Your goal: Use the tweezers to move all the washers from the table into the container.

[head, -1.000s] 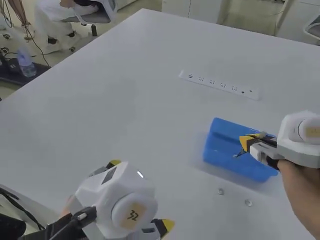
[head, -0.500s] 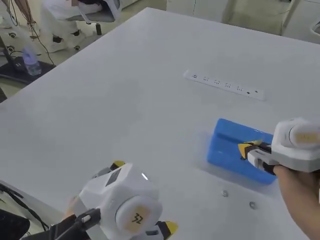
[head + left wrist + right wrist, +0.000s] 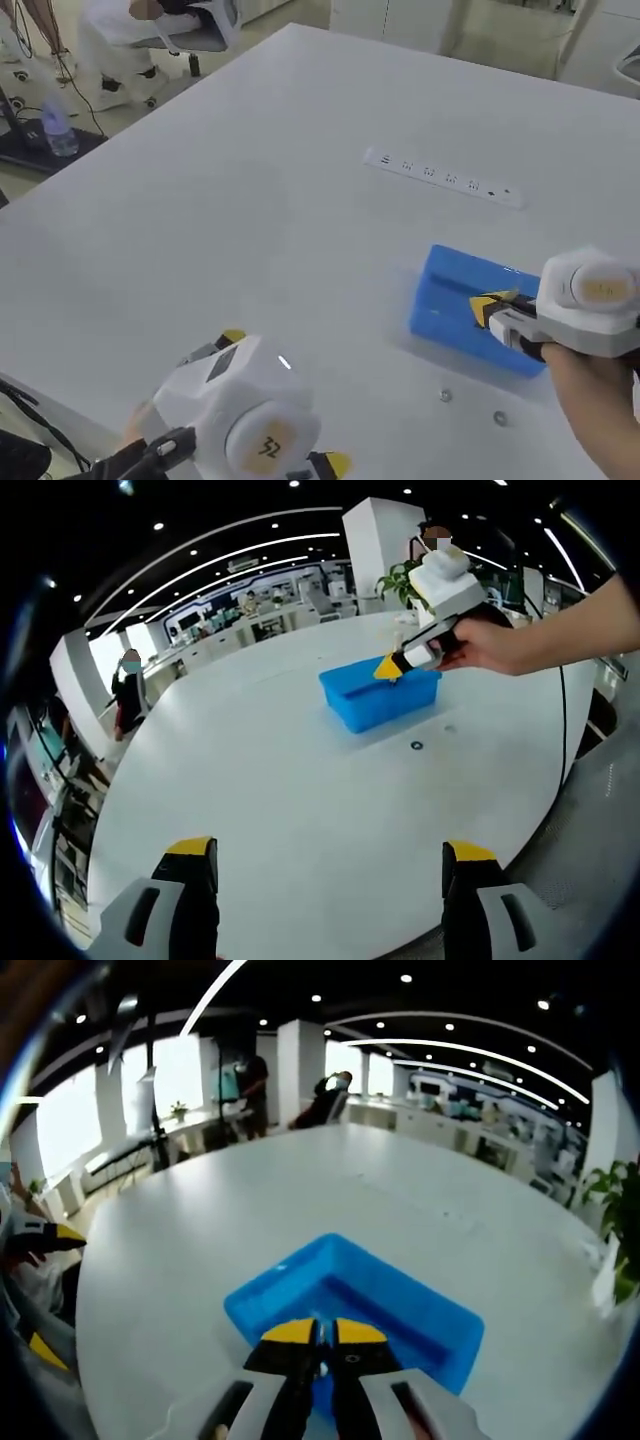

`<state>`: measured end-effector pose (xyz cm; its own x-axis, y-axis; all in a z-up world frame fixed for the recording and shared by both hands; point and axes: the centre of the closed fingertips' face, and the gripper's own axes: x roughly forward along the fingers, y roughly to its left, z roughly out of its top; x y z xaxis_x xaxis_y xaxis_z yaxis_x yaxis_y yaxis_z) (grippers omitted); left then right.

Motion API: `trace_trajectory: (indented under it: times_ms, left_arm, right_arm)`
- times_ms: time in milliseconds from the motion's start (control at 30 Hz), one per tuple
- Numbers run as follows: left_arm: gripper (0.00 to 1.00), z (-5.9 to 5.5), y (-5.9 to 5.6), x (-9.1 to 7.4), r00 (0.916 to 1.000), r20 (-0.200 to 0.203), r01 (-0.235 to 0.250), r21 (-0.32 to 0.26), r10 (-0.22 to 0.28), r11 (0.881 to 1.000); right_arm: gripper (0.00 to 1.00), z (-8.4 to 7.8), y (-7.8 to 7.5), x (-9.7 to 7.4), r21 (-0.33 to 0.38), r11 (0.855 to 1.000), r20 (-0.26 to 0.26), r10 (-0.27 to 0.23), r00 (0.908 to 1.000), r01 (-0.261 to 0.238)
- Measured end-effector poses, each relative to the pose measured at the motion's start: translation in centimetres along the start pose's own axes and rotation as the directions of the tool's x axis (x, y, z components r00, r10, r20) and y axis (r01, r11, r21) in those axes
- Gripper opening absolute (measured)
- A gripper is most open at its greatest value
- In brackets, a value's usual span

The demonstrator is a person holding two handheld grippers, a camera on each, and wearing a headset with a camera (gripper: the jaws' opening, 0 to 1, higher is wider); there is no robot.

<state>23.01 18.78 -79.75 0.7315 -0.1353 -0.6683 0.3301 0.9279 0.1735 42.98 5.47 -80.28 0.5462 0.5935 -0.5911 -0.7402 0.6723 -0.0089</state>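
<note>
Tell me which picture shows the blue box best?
The right gripper view: the blue box is close and you look down into it, though the jaws cover its near corner. The left gripper view shows it small, from the side. In the head view the right gripper hides part of it.

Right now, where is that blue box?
In the head view the blue container sits at lower right, between the white power strip and two loose washers, with the right tool over it.

A blue open container [image 3: 450, 322] sits flat before me. Two small washers [image 3: 445, 396] lie apart on the tabletop [image 3: 250, 230] at its 6 o'clock.
</note>
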Motion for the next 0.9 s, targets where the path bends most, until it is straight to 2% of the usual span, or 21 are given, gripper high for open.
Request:
trace_trajectory:
  times_ms: [267,400,567,833,900]
  left_arm:
    - [0.95,0.1,0.1,0.0,1.0000,0.007,-0.005,-0.001,0.005,1.000]
    - [0.96,0.2,0.2,-0.1,0.9999,0.012,-0.005,-0.008,0.005,1.000]
    - [0.96,0.3,0.2,-0.1,0.9999,0.016,-0.006,-0.007,0.007,1.000]
    - [0.96,0.4,0.1,-0.1,0.9998,0.019,-0.004,-0.006,0.004,1.000]
    - [0.96,0.4,0.1,-0.1,0.9998,0.020,-0.004,-0.009,0.004,1.000]
  right_arm:
    - [0.03,0.2,-0.3,-0.3,0.042,0.999,0.001,-0.002,1.0000,0.001]
    - [0.03,0.7,-0.1,-1.0,0.022,1.000,0.013,-0.006,0.9999,0.006]
    - [0.03,2.3,0.3,-2.8,0.008,1.000,0.061,-0.002,0.9981,0.001]
    - [0.03,5.5,1.7,-5.8,0.001,1.000,0.153,0.026,0.9879,-0.027]
    - [0.03,5.9,2.2,-6.1,0.004,0.999,0.166,0.038,0.9854,-0.039]
